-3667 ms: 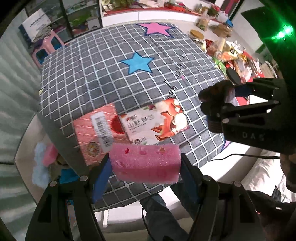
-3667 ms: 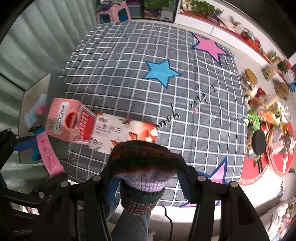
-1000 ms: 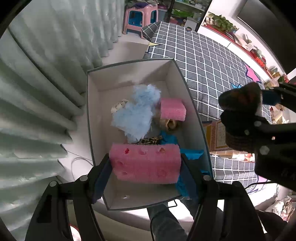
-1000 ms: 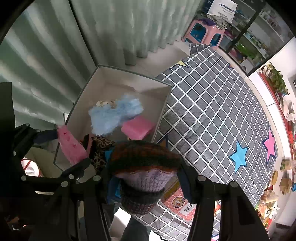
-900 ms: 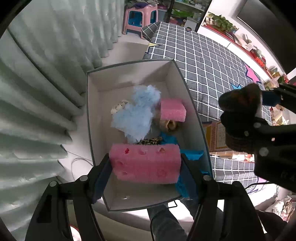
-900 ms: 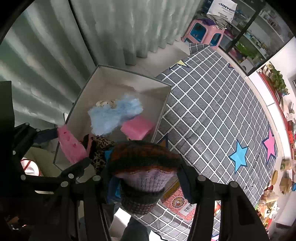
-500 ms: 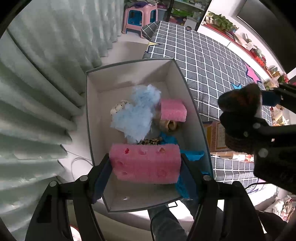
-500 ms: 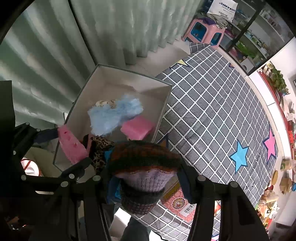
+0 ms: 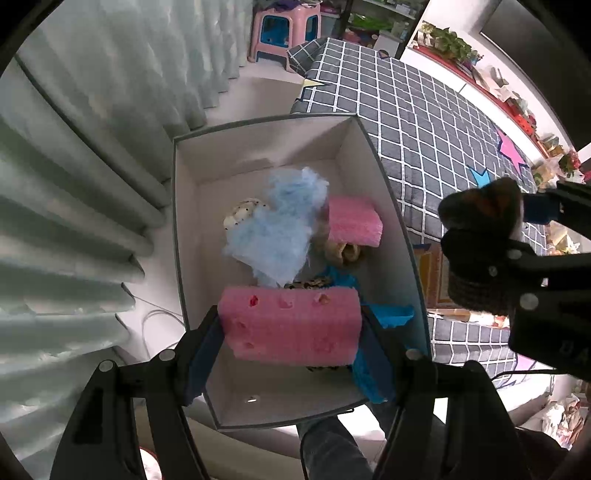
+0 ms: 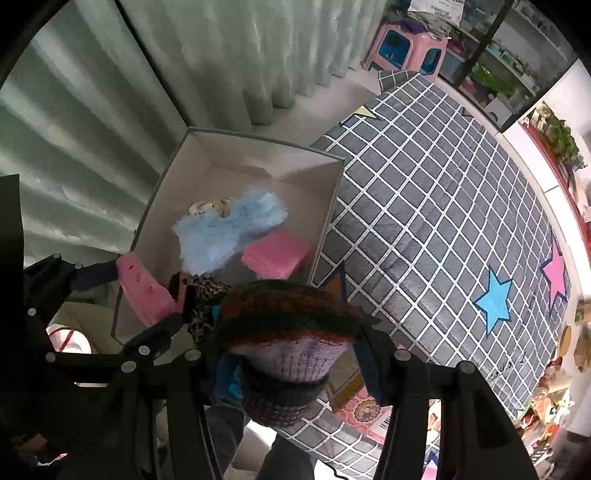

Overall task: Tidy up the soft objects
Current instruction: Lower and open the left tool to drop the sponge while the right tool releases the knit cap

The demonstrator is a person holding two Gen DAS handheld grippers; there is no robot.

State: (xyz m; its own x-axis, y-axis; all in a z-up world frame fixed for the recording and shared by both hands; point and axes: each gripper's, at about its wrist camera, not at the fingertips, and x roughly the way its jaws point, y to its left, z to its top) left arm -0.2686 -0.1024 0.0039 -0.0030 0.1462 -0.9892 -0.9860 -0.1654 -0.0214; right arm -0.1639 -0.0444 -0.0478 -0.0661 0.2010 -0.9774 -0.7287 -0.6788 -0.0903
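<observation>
My left gripper [image 9: 291, 328] is shut on a pink sponge [image 9: 291, 323] and holds it above the near end of an open white box [image 9: 258, 155]. The sponge also shows in the right wrist view [image 10: 146, 291]. My right gripper [image 10: 291, 354] is shut on a knitted hat [image 10: 288, 332], dark striped with a lilac band, over the box's near right corner; the hat shows in the left wrist view [image 9: 480, 254]. In the box lie a blue fluffy cloth [image 9: 277, 232], a second pink sponge [image 9: 352, 225], a leopard-print item [image 10: 201, 295] and blue fabric [image 9: 388, 314].
The box stands on the floor between pale green curtains [image 9: 74, 184] and a table with a grey checked cloth [image 10: 424, 221] bearing stars. Cartons [image 10: 369, 410] lie at the table's near edge. A pink stool [image 9: 280, 29] stands far back.
Since 3.7 s ago both grippers moved from over the table to over the box, each still holding its item. Over the last second almost nothing has moved.
</observation>
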